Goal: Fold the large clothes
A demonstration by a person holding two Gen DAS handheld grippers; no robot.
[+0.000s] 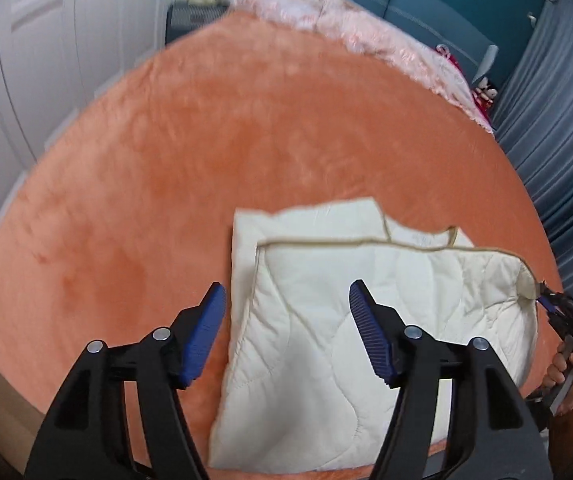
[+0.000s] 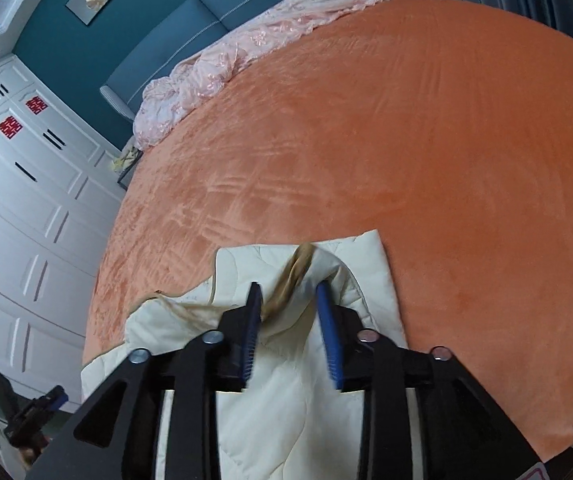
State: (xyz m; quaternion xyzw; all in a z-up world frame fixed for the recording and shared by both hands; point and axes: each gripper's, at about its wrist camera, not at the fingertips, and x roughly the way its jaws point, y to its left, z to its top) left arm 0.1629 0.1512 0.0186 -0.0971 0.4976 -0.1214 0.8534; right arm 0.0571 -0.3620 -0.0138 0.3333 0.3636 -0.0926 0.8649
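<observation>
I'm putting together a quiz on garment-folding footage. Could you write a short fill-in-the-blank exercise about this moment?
1. The cream quilted garment lies on a plush bedspread coloured ____.
2. The left gripper hovers over the garment with its jaws ____.
3. The garment's tan trim runs between the jaws of the ____ gripper.
4. At the head of the bed lies a crumpled blanket coloured ____.

Missing words: orange; open; right; pink
</observation>
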